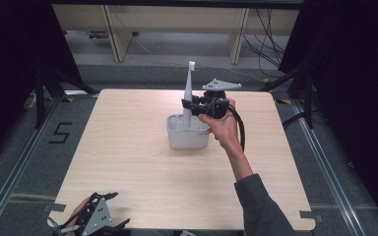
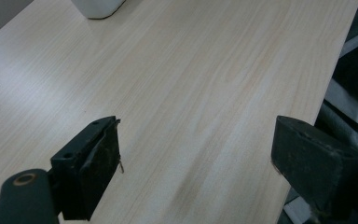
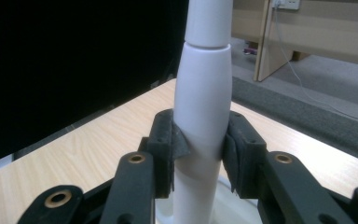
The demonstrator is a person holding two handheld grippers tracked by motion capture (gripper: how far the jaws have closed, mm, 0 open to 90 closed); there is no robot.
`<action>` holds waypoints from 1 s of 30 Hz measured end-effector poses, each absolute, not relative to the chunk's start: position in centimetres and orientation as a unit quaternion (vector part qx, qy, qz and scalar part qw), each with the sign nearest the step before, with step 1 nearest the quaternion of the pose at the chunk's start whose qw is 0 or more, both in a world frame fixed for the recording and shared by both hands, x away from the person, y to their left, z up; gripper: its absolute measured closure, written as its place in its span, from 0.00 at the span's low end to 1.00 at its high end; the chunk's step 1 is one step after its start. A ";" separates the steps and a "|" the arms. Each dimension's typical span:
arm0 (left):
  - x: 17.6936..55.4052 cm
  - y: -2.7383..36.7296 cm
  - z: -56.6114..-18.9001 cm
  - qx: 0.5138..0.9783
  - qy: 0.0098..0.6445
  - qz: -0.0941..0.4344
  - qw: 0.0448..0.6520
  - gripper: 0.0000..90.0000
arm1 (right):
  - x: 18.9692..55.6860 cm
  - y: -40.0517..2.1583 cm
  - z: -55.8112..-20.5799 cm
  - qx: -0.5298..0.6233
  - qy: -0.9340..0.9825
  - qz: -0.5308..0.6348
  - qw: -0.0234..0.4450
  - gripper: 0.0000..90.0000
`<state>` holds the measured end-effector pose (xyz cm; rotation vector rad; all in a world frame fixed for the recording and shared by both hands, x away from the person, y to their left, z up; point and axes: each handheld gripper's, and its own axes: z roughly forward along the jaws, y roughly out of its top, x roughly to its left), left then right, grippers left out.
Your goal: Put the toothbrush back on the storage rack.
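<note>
Toothbrush (image 1: 188, 93) of the electric kind, white and standing upright, sits pinched at its thick handle between the two black pads of the right gripper (image 1: 189, 104), its lower end at or just inside the white holder (image 1: 188, 139) near the middle of the table (image 1: 128, 162). From the right gripper view the pads (image 3: 168, 144) press on both sides of the smooth round body (image 3: 200, 112), below the seam where the narrower neck begins. Handle looks stiff and hard, likely moderately heavy for its size and somewhat slippery on glossy plastic, so the thick mid-body seems the sound place to grip; the slim neck and brush head (image 1: 191, 65) would probably give less purchase and more leverage to tip. Holder is a small rounded tub with inner partitions, and its rim could catch the base if the brush is carried sideways before it is clear. Left gripper (image 1: 93, 219) rests at the near left edge of the table, well apart, jaws spread wide with nothing between them. Beyond the far edge stand wooden furniture legs and loose cables on the floor.
</note>
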<state>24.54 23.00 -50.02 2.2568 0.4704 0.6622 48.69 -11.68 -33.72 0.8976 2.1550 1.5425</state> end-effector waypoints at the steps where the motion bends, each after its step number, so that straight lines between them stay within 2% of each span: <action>1: 24.5 23.0 -50.0 0.877 0.183 0.257 0.363 0.17 | 48.7 -11.7 -33.7 0.316 0.759 0.543 0.171 0.74; 13: 24.4 22.9 -50.1 0.874 0.186 0.254 0.370 0.17 | 51.0 -10.4 -35.4 0.343 0.757 0.524 0.184 0.74; 30: 24.4 23.0 -50.0 0.875 0.186 0.253 0.369 0.17 | 51.8 -9.1 -38.8 0.356 0.770 0.495 0.190 0.74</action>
